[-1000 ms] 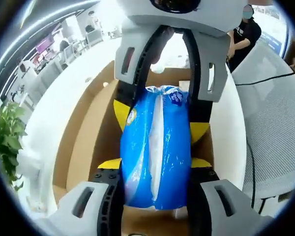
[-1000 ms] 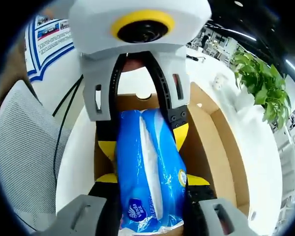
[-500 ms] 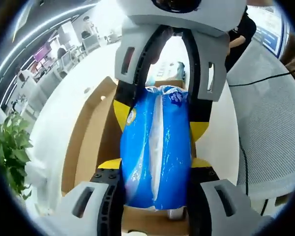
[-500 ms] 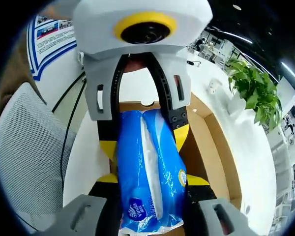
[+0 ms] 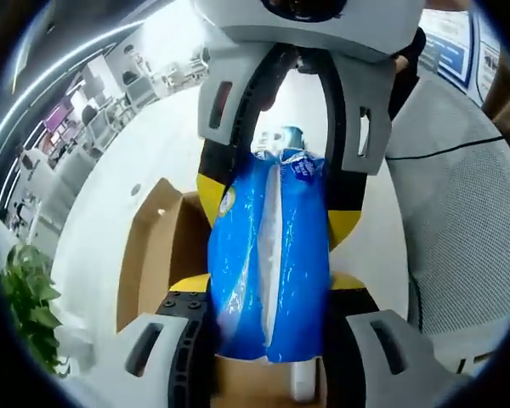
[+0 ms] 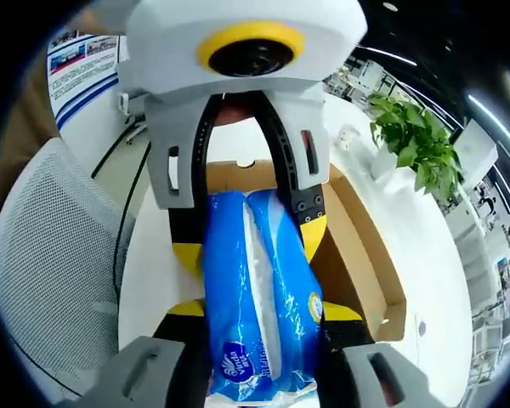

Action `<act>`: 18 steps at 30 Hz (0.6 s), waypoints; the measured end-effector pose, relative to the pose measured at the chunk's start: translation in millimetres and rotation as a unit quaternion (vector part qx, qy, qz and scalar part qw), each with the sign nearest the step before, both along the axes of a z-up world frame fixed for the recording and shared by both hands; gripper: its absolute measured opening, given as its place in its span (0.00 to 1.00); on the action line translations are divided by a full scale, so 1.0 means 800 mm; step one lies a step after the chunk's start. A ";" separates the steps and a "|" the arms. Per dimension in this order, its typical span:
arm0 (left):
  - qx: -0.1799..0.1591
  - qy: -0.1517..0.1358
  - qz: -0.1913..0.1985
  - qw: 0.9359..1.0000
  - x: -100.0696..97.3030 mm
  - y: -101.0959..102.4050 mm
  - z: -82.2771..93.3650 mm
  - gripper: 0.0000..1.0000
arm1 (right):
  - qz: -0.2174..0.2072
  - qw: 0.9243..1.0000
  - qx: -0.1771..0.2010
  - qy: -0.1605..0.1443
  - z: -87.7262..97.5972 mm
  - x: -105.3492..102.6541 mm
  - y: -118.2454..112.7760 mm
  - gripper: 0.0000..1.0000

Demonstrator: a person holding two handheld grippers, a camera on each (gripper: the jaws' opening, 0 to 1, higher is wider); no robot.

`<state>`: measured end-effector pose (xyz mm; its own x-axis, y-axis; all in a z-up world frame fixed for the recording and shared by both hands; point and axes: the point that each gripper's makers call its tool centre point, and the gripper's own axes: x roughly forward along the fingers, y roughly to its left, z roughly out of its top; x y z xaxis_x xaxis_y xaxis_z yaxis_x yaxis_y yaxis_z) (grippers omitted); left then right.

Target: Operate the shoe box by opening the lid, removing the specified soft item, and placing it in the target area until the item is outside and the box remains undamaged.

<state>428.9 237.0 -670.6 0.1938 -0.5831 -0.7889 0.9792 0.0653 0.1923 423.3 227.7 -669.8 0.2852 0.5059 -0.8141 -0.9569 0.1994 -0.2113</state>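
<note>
A blue plastic pack of soft tissues [image 5: 268, 255] [image 6: 259, 289] hangs in the air, gripped at both ends. My left gripper [image 5: 269, 289] is shut on its near end, and my right gripper [image 5: 272, 204] faces it from above, shut on the far end. In the right gripper view my right gripper [image 6: 259, 310] clamps the pack from below, with the left gripper [image 6: 251, 242] opposite. The open brown cardboard shoe box [image 5: 157, 255] [image 6: 357, 255] lies underneath on the white table [image 5: 110, 195] [image 6: 425, 280]. Most of its inside is hidden by the pack.
A grey mesh chair [image 5: 467, 238] [image 6: 51, 246] stands beside the table with a black cable [image 5: 459, 144] [image 6: 127, 212] across it. A potted green plant [image 5: 30, 314] [image 6: 412, 140] sits at the table's edge. A person [image 5: 408, 59] stands beyond.
Both grippers have risen with the pack still held between them. The box and table now look smaller and farther below.
</note>
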 end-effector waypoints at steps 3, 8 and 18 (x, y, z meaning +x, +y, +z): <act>0.000 -0.001 -0.011 1.000 -0.004 -0.014 0.001 0.47 | -0.010 1.000 -0.001 -0.001 0.001 -0.003 -0.012 0.44; -0.002 0.000 -0.024 1.000 -0.009 -0.036 0.003 0.47 | -0.025 1.000 -0.008 -0.002 0.003 -0.010 -0.033 0.44; -0.004 0.005 -0.049 0.999 -0.018 -0.073 0.003 0.47 | -0.047 0.999 -0.011 0.001 0.003 -0.020 -0.070 0.44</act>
